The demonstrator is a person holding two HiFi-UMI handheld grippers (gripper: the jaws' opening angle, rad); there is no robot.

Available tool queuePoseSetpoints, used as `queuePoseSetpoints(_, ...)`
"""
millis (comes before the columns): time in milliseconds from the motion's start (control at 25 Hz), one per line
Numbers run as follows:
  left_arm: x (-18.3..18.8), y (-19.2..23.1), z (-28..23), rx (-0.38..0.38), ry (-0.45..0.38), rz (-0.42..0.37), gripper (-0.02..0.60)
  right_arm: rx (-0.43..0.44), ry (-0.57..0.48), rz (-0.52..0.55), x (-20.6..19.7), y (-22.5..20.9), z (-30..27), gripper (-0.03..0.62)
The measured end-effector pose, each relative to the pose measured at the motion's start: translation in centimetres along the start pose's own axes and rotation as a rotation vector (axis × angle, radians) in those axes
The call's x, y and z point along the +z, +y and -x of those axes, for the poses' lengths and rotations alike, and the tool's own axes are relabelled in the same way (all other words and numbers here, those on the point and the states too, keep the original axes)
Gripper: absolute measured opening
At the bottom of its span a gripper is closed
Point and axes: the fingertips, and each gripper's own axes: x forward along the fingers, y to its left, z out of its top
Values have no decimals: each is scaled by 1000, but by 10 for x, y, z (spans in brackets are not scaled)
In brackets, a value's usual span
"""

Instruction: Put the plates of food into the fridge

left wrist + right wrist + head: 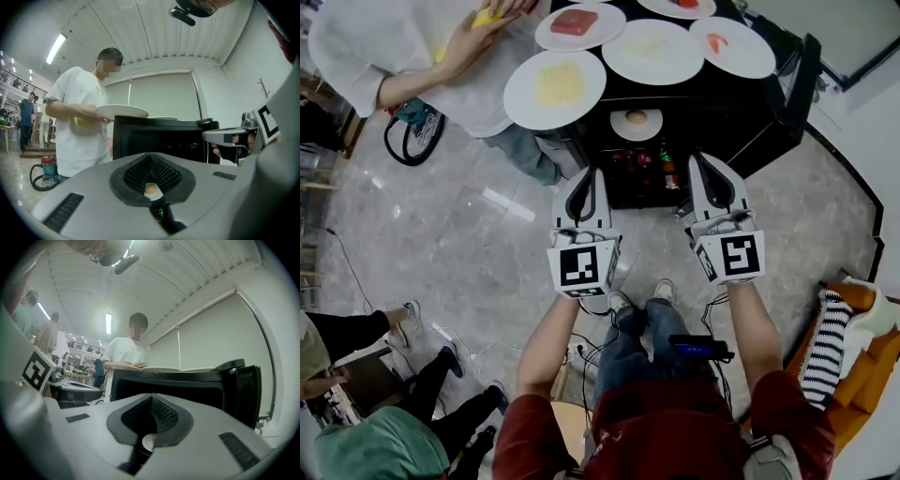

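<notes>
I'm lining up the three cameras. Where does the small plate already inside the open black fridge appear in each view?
Head view: small plate at top centre, on the upper shelf of the black fridge, under the plates on top.
Left gripper view: small plate low centre, through the notch between the jaws.
Right gripper view: low centre, only its white edge through that gripper's notch.
Shared landmark: the black fridge.

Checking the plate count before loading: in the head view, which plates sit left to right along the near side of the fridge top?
Plate with yellow food → plate with pale food → plate with a red piece
</notes>
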Motion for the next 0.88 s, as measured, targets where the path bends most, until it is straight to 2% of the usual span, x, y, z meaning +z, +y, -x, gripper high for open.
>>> queuePoseSetpoints(480,54,-15,32,-8,-29,31,6,26,-5,-9,53,12,21,9)
queuePoseSetpoints(880,61,-15,57,6,-39,46,6,77,0,-25,67,31,41,9)
